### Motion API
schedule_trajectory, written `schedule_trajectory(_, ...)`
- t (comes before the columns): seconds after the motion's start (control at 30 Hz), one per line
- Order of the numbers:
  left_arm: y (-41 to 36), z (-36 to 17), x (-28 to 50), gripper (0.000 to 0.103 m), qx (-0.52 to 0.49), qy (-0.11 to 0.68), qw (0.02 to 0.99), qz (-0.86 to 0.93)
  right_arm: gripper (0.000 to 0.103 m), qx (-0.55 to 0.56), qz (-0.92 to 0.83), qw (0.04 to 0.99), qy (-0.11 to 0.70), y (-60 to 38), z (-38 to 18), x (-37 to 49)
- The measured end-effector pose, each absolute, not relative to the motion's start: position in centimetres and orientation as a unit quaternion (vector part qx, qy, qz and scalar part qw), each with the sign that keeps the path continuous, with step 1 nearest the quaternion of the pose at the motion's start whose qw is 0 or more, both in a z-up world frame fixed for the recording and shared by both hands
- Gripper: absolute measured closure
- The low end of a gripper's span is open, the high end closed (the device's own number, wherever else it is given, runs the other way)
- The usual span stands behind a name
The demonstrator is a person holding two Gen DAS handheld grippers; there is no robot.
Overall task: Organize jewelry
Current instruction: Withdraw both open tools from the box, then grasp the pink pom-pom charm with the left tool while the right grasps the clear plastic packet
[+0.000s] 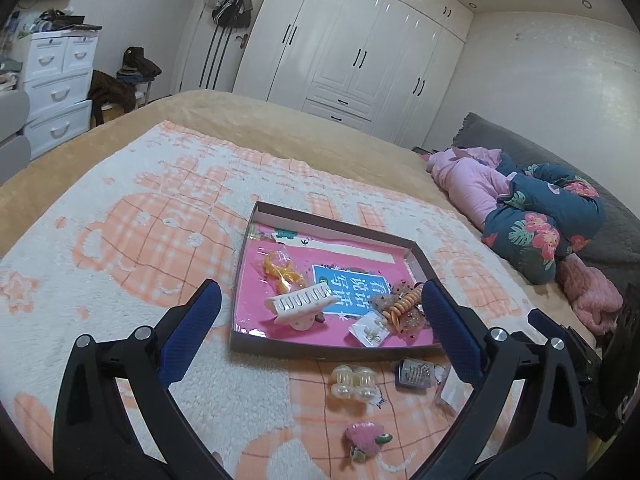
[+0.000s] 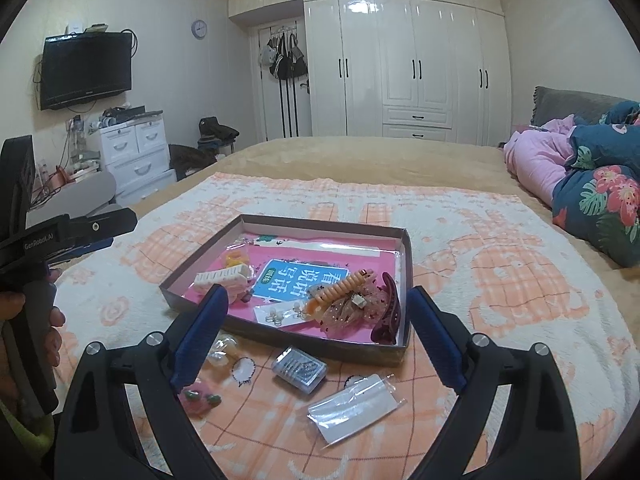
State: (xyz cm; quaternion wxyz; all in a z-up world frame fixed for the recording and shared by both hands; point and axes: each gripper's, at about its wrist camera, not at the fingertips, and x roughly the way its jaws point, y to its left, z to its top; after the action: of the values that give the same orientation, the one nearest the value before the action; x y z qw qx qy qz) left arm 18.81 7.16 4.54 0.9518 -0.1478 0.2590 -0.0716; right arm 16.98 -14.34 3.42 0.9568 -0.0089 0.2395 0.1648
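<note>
Left wrist view: my left tool (image 1: 320, 320) hangs released, jaws spread wide with nothing between the pads, over the near edge of the shallow cardboard tray with a pink liner (image 1: 332, 350). The tray lies mid-bed on the white and peach fleece blanket (image 1: 120, 248). Inside it I see a cream plastic claw clip (image 1: 302, 306), an orange spiral hair tie (image 1: 402, 306) and a card of earrings (image 1: 370, 332). In front of the tray's near edge, on the blanket, lie a pair of pearl clips (image 1: 354, 382), a small clear box of pins (image 1: 414, 374) and a pink felt brooch (image 1: 366, 436).

In the right wrist view my right tool (image 2: 318, 330) is released too, empty. A clear plastic bag (image 2: 354, 408) lies near the tray's near right corner. The blanket left of the tray is bare.
</note>
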Motion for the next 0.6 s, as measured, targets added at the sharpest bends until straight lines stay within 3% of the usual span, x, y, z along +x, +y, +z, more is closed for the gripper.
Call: schedule_trajectory(0.6, 5.8, 4.7, 15.3, 0.011, -0.117, 0.257, 0.956, -0.075, 0.014, -0.024, 0.168, 0.954, 0.246, -16.2, 3.3, 13.2)
